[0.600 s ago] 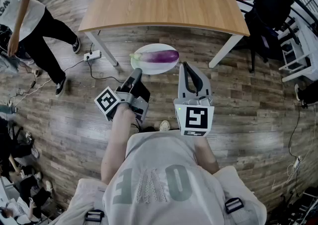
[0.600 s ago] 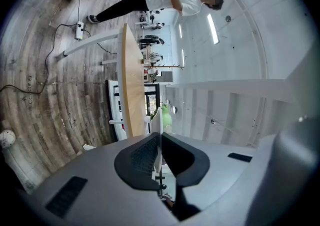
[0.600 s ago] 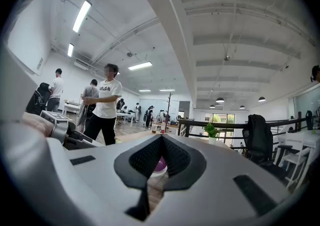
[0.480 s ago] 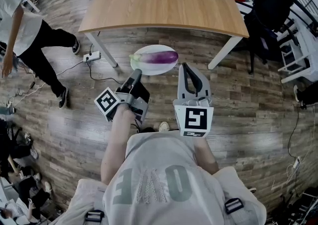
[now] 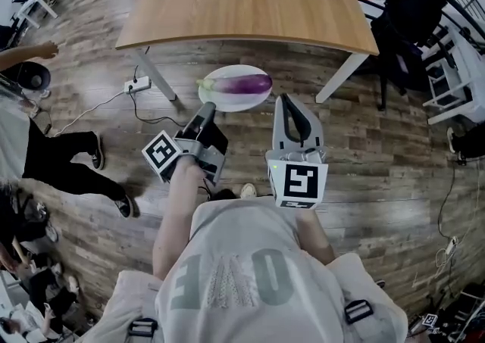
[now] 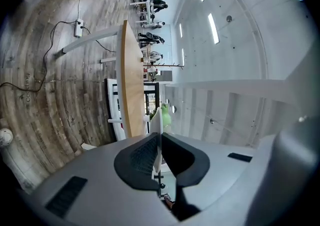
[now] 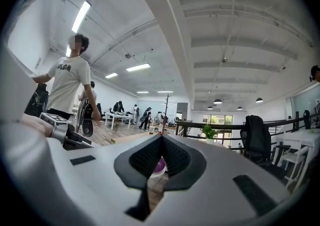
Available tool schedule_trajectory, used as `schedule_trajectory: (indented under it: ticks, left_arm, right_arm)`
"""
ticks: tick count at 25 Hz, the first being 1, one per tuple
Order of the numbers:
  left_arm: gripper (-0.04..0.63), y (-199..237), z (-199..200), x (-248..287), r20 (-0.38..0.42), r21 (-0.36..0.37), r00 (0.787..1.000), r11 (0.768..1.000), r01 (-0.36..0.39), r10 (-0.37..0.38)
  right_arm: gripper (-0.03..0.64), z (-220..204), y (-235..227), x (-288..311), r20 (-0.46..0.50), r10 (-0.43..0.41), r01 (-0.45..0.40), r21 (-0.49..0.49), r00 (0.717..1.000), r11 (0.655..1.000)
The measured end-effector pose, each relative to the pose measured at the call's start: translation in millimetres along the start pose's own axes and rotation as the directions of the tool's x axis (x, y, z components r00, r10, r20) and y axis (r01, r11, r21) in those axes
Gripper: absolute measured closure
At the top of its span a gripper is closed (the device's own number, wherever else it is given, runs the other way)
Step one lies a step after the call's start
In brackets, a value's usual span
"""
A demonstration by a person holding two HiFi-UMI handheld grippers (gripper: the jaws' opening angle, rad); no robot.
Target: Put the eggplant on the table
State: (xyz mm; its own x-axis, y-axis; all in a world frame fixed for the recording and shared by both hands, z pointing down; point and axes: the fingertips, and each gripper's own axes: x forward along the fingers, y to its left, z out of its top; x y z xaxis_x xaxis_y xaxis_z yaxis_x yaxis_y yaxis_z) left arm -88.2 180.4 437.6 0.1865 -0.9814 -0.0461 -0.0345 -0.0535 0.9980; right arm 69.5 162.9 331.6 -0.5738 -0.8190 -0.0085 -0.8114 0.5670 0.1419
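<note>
**Kid:** Why was the left tool (image 5: pixel 206 111) pinching the plate (image 5: pixel 221 99)?

**Helper:** Its jaws were squeezed tight on the plate's near rim. I think the plate worked like a tray, so nothing had to touch the eggplant (image 5: pixel 246 85).

**Kid:** Where was the eggplant?

**Helper:** It lay on that plate, up in the air over the wooden floor (image 5: pixel 379 144). It was near the front edge of the counter (image 5: pixel 250 1), but not over it yet.

**Kid:** And the right tool (image 5: pixel 286 101)?

**Helper:** It was just to the right of the plate, not touching it. Its jaws were together with nothing in them. Maybe it was ready to help.

**Kid:** What did the eggplant look like?

**Helper:** It was long, fat and shiny purple, with a green cap at its left end. It lay on its side across the plate. It was round, so I think it could roll if the plate tipped.
</note>
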Motion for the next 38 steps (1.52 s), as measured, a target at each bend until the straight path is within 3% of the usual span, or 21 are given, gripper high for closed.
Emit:
schedule_trajectory:
  ticks: [15,21,38]
  left_arm:
    - [0.575,-8,9,11,0.01,-0.014,1.0,1.0,0.011,-0.01]
    - [0.575,-9,19,34,0.026,-0.018,0.999,0.999,0.037,-0.036]
    - [0.575,-18,87,164,-0.002,-0.017,0.998,0.997,0.07,-0.07]
  right_arm:
    - [0.597,-30,-23,2,-0.043,-0.005,0.008,0.057,0.999,0.998]
    - [0.597,-36,-37,17,-0.05,-0.003,0.005,0.038,0.999,0.999]
    - [0.597,-34,-76,151,-0.066,-0.022,0.023,0.011,0.998,1.0]
